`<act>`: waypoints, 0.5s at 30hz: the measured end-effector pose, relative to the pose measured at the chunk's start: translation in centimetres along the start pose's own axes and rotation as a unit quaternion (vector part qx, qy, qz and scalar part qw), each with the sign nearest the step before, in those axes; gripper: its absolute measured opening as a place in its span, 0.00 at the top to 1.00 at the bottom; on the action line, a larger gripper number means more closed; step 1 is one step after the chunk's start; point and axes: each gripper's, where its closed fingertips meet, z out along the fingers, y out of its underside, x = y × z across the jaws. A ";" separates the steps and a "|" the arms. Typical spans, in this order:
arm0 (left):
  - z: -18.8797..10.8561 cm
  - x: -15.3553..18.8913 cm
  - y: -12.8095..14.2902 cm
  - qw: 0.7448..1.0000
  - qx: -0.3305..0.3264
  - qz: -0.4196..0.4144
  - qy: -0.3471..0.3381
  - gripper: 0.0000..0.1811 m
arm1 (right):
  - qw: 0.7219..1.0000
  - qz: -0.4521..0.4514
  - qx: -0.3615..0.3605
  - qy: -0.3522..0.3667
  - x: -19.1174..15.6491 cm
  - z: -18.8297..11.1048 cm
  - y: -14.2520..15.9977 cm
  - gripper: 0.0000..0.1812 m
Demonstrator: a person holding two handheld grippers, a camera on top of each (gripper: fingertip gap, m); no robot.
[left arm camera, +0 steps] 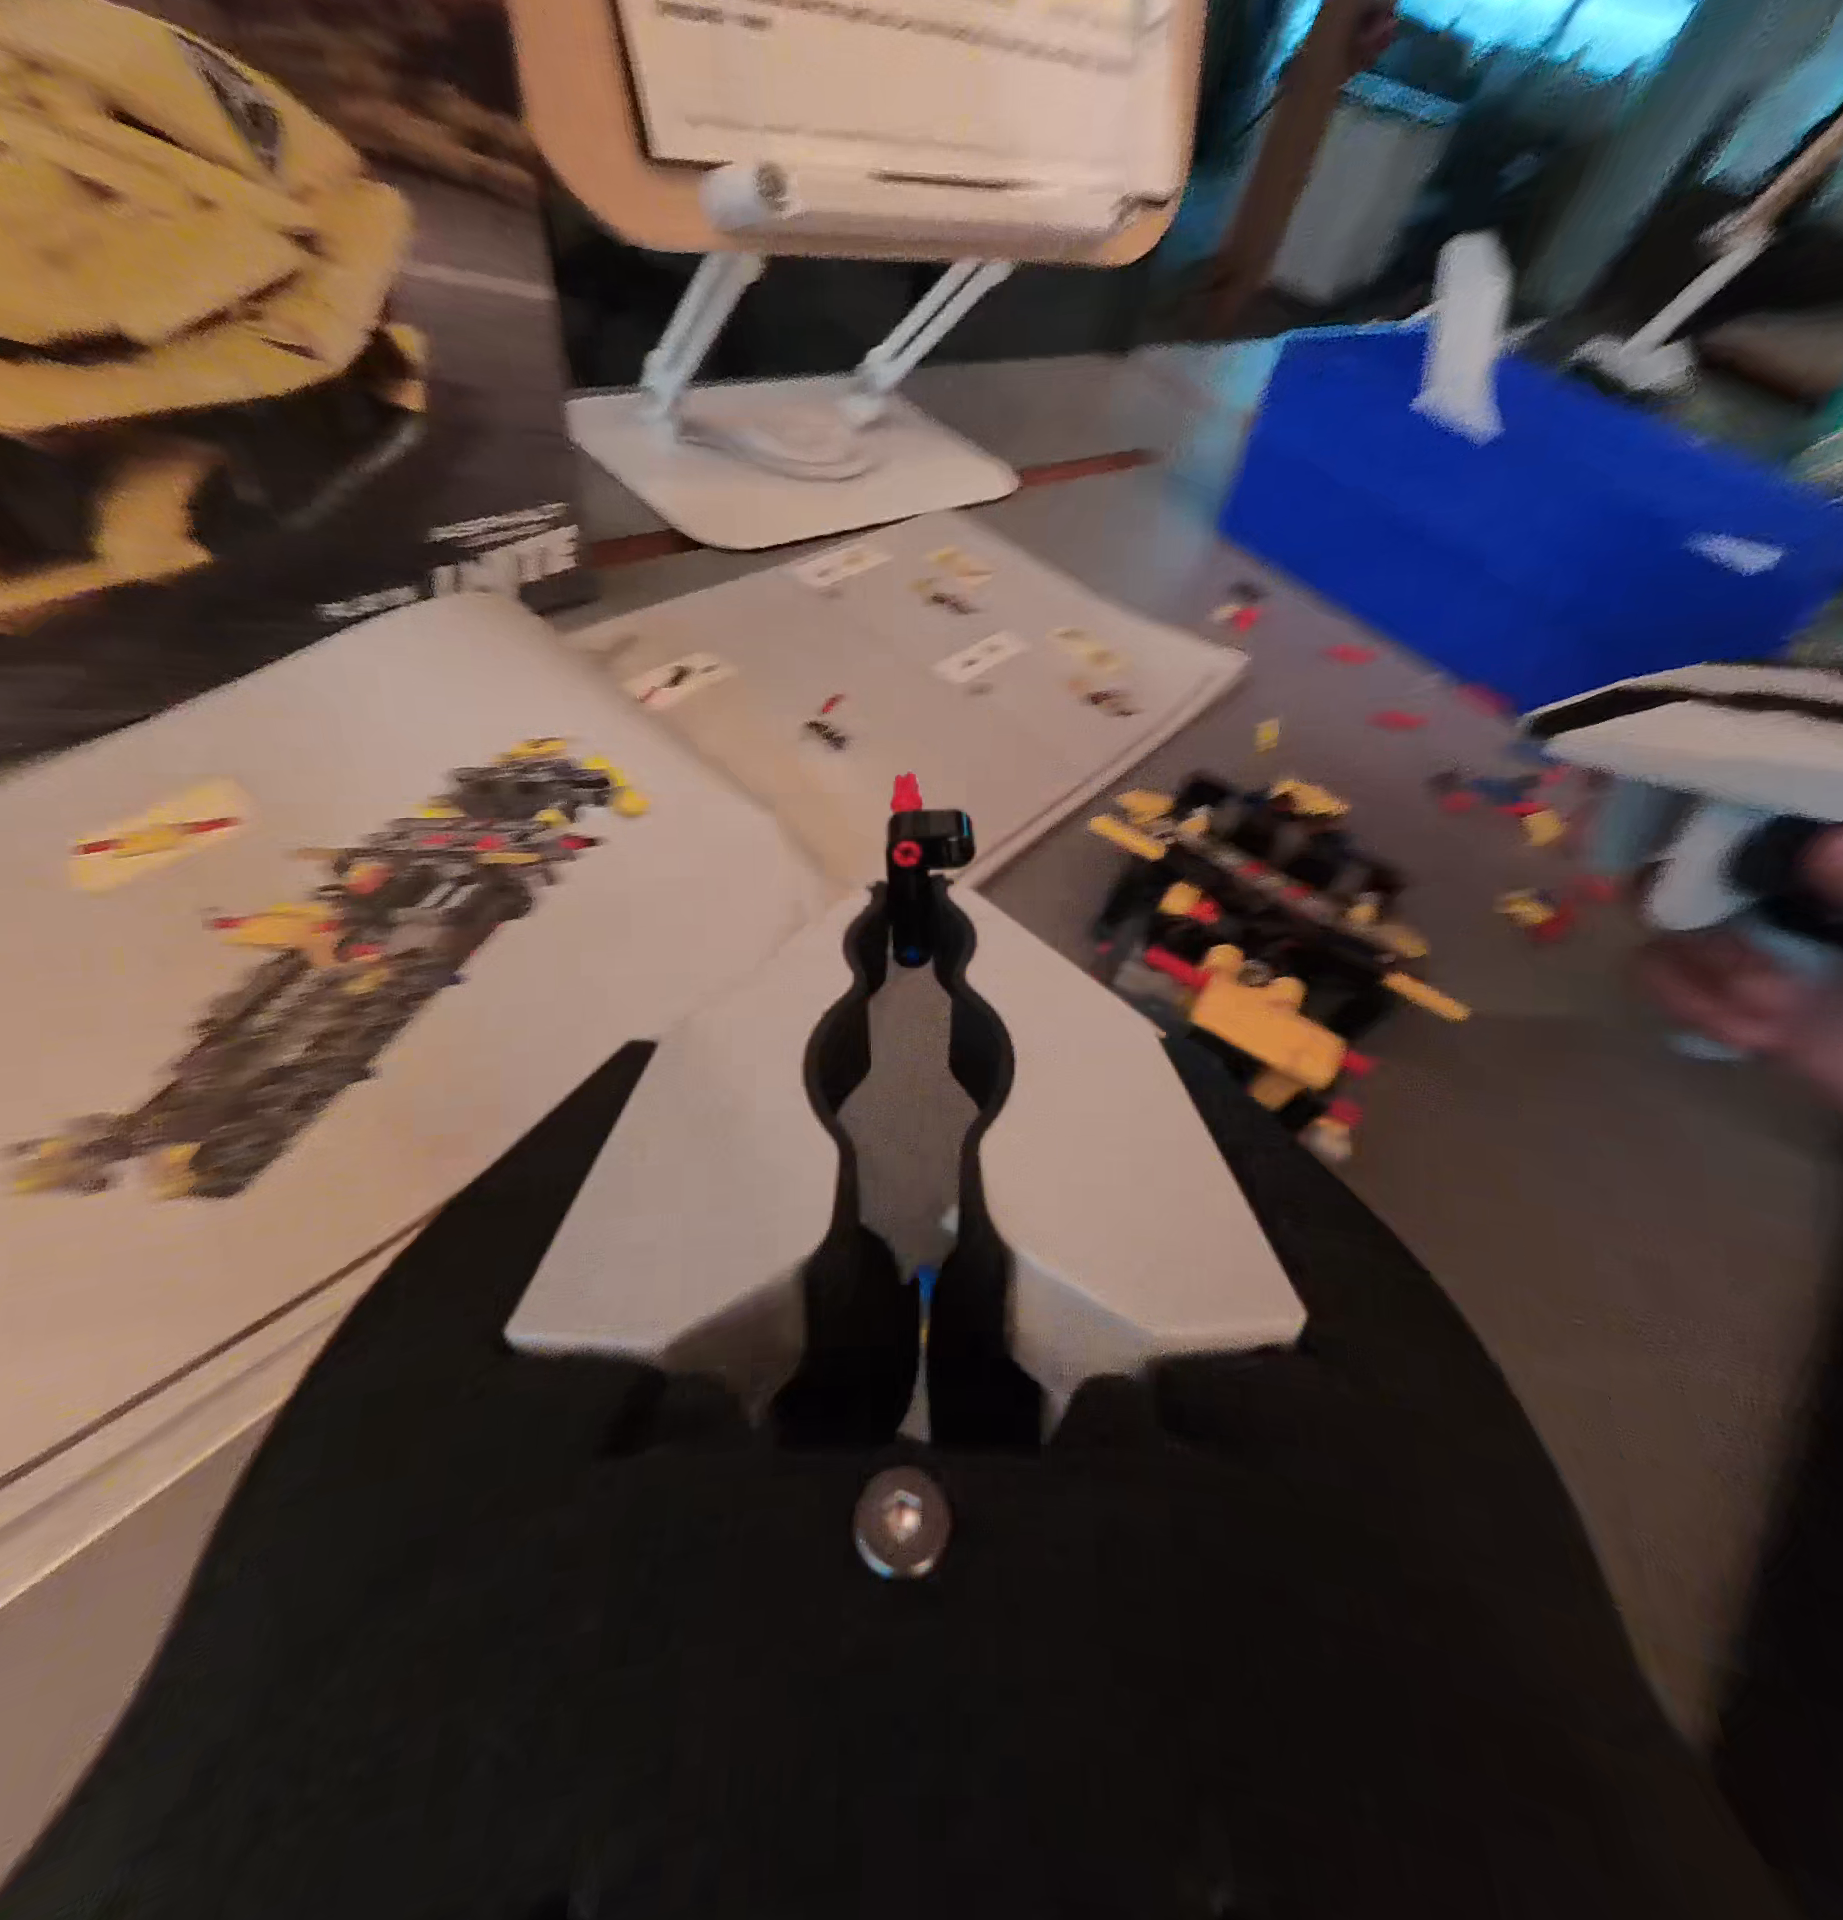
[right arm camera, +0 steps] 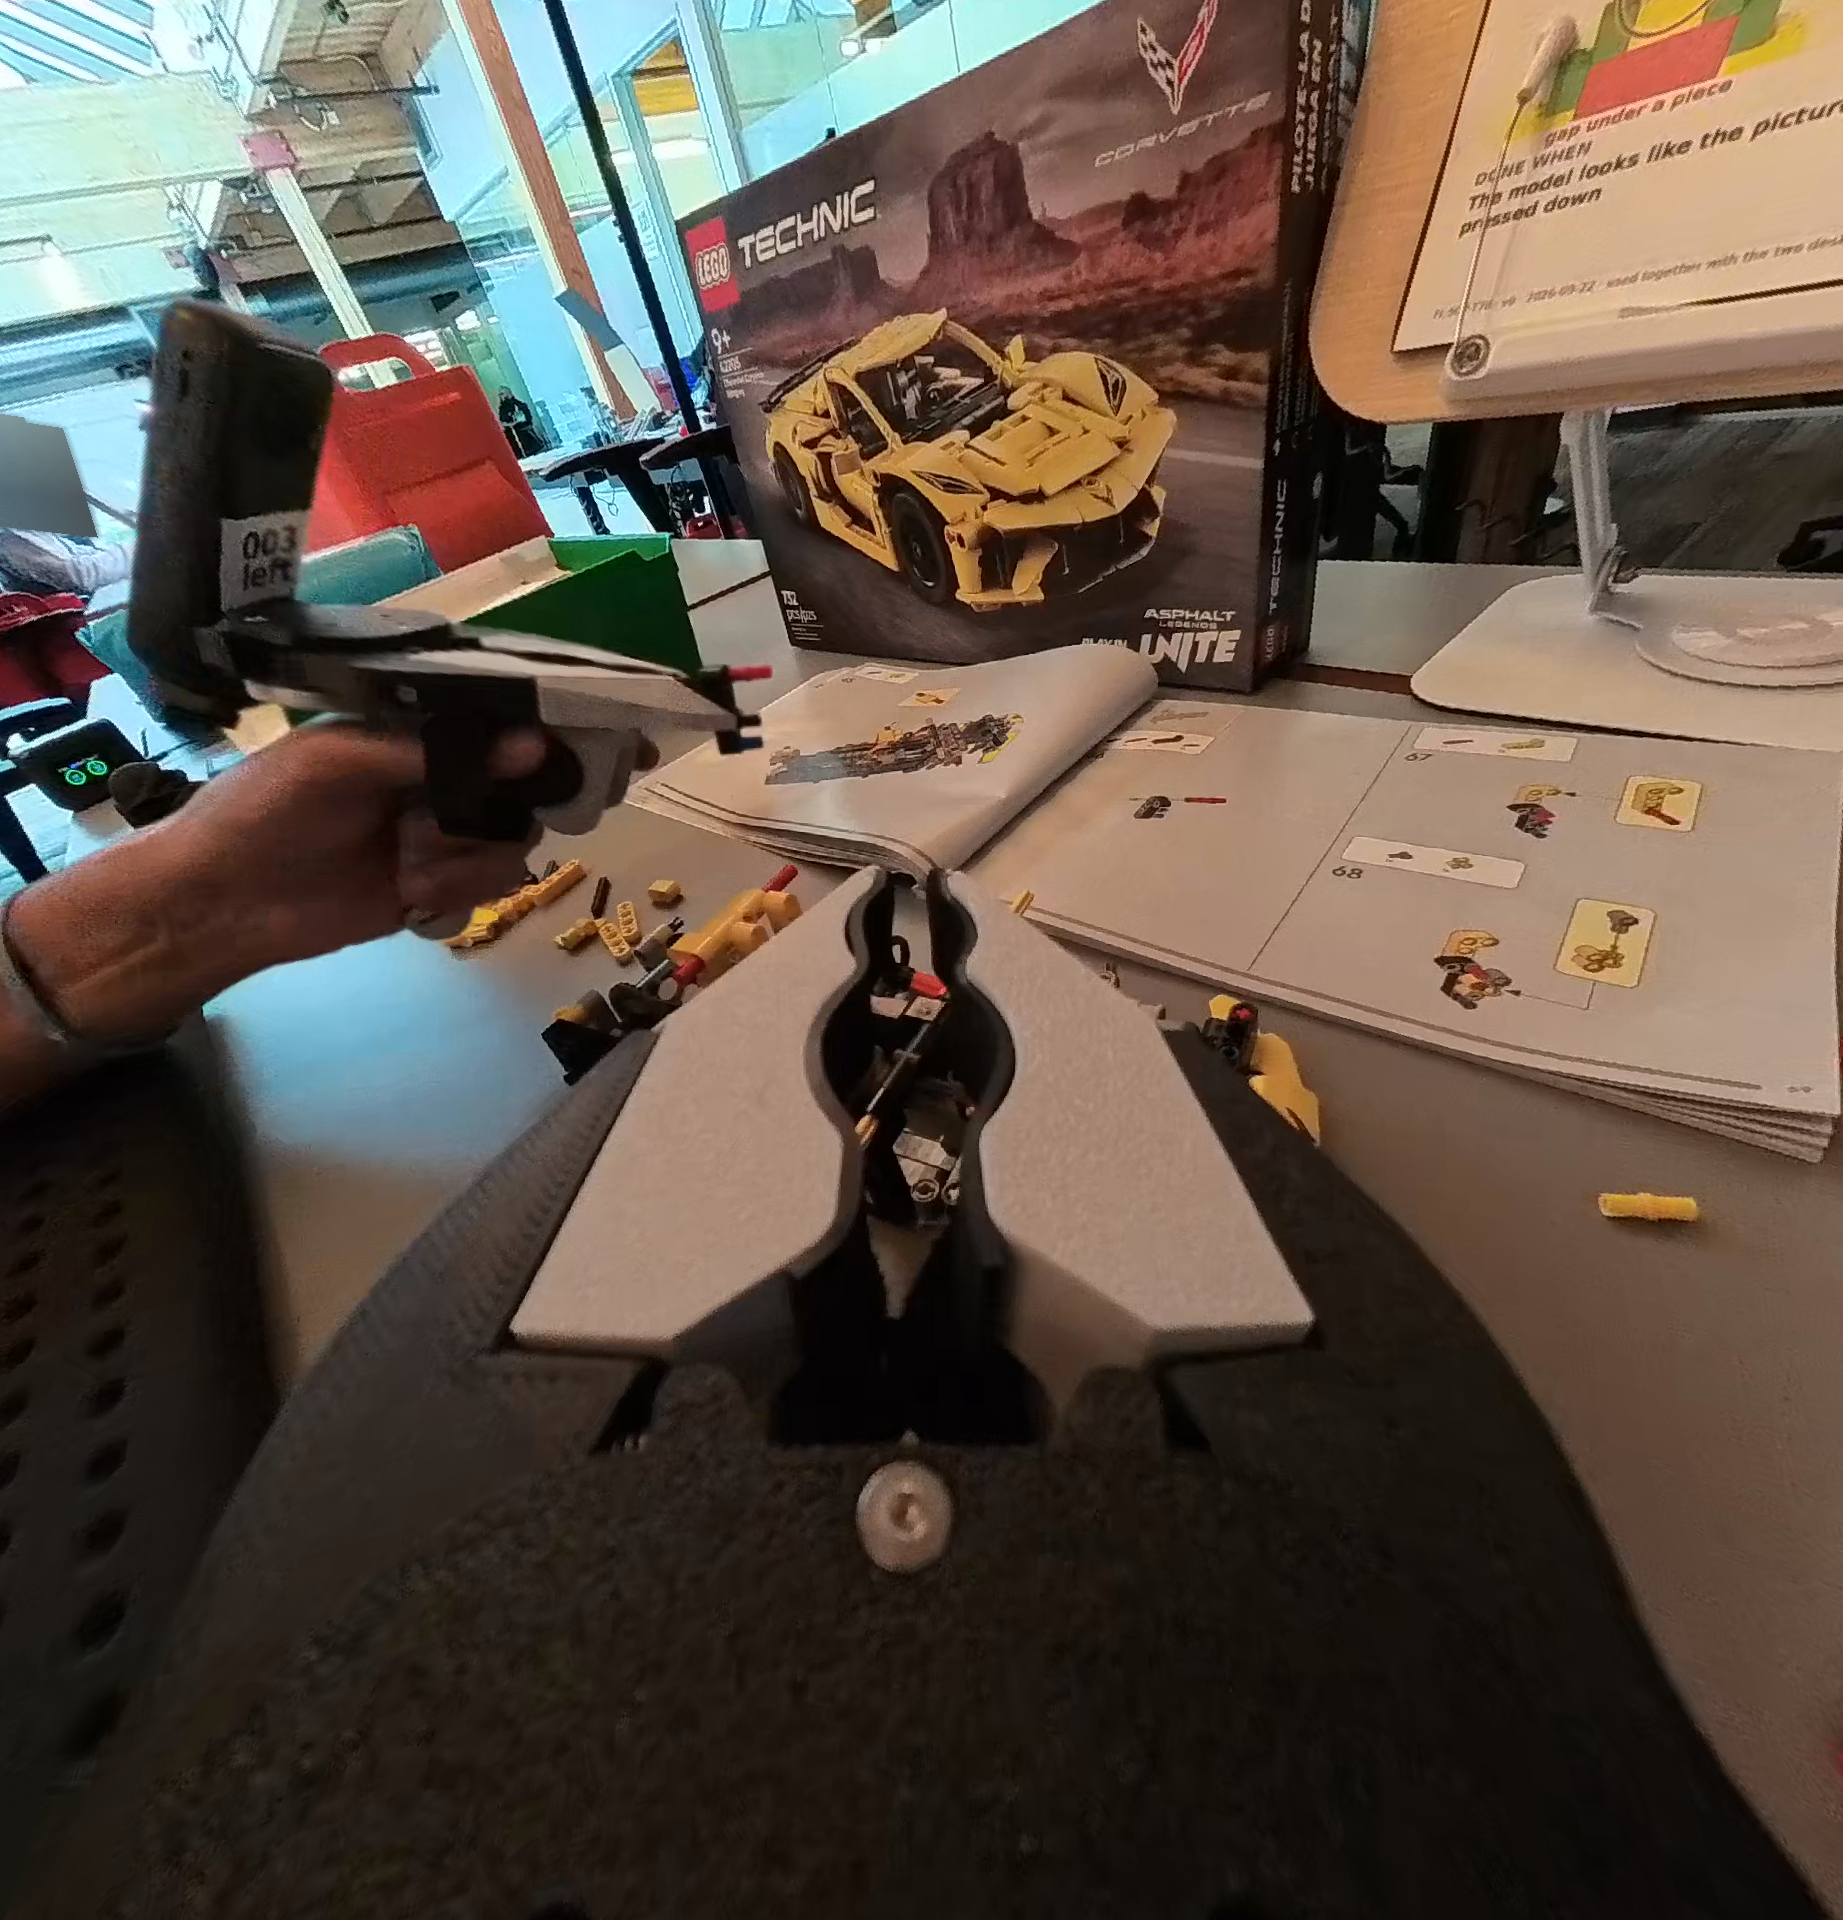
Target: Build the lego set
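My left gripper (left arm camera: 912, 909) is shut on a small black lego piece (left arm camera: 922, 842) with a red pin on top, held above the open instruction booklet (left arm camera: 377, 831). The right wrist view shows this gripper (right arm camera: 735, 707) in a person's hand (right arm camera: 325, 831), raised over the table. The partly built black and yellow model (left arm camera: 1270, 956) lies on the table to its right. My right gripper (right arm camera: 906, 883) hovers over the model (right arm camera: 709, 935). Its jaws stand almost closed with nothing between the tips. The model's middle shows through the gap behind the fingers.
The lego box (right arm camera: 1000, 416) stands at the back behind the booklet (right arm camera: 1416, 883). A white stand base (right arm camera: 1623, 665) holds a board at back right. A blue bin (left arm camera: 1519, 520) and a green bin (right arm camera: 605, 603) stand nearby. Loose pieces (right arm camera: 584, 914) and a yellow pin (right arm camera: 1646, 1205) lie about. The left gripper's tips are roughly 15 cm from the right gripper's.
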 end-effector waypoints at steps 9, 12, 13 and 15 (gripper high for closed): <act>-0.1 -2.7 1.4 0.995 -0.052 0.016 -0.078 0.96 | 1.000 -0.002 -0.009 0.000 -0.1 0.2 0.4 0.97; -0.1 -2.8 1.4 0.996 -0.054 0.007 -0.075 0.96 | 1.000 -0.002 -0.010 0.000 -0.1 0.2 0.4 0.97; -0.2 -2.9 1.4 0.996 -0.054 0.005 -0.076 0.96 | 1.000 -0.002 -0.009 0.000 -0.1 0.2 0.4 0.97; -0.2 -2.8 1.3 0.996 -0.052 0.006 -0.073 0.96 | 1.000 -0.003 -0.011 0.000 -0.1 0.2 0.4 0.97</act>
